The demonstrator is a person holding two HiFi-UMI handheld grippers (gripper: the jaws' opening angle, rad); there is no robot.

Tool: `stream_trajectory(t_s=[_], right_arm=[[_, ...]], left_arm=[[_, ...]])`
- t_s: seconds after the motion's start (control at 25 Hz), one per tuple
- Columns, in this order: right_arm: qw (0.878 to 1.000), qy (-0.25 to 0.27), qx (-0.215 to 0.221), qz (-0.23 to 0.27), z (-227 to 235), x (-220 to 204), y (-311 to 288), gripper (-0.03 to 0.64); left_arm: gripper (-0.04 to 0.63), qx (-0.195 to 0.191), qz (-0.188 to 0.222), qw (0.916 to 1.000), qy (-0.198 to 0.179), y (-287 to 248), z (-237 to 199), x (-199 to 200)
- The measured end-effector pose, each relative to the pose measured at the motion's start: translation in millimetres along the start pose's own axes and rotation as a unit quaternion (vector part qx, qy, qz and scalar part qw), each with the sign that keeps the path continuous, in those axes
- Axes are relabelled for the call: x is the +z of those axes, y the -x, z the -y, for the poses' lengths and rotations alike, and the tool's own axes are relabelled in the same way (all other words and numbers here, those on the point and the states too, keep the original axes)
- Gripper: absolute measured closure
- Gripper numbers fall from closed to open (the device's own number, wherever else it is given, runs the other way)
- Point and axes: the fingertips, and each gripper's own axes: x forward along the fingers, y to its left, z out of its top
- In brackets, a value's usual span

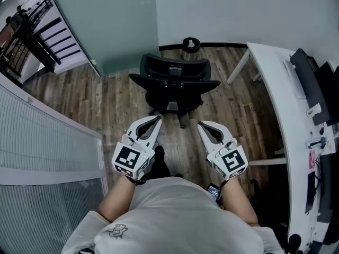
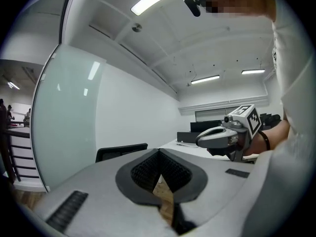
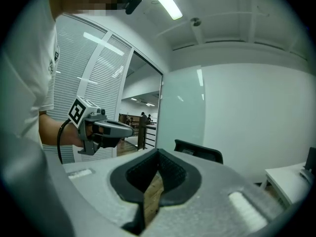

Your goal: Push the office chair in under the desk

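I am holding my left gripper (image 1: 157,121) low in front of me, roughly level and aiming at the office chair (image 1: 175,81). Its jaws are pressing fully together on nothing, and only wooden floor (image 1: 79,105) is showing through the gap behind the pads. The chair is standing ahead of me on open floor, apart from both grippers and well to the left of the desk (image 1: 270,83), so it is not tucked in yet. My right gripper (image 1: 202,126) is mirroring the left beside it, jaws likewise closed and empty, touching nothing. I judge I am carrying both shut because a push needs blunt, firm tips, not a grasp. The white desk is running along my right.
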Motion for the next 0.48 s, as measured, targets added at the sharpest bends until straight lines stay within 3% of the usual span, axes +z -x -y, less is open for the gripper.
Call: stream_trajectory(t_s=[0.32,0.48], right_arm=[[1.000,0.005,0.009,-0.023,29,-12,-59,0.614],[0.999,0.007,0.011,-0.037,53,-17,-104,0.614]], left_arm=[[0.597,-0.023,-0.016,0.9996,0.006,-38,-55,-15],[0.597,-0.046,-0.023,0.9985,-0.022,-64,-99,-24]])
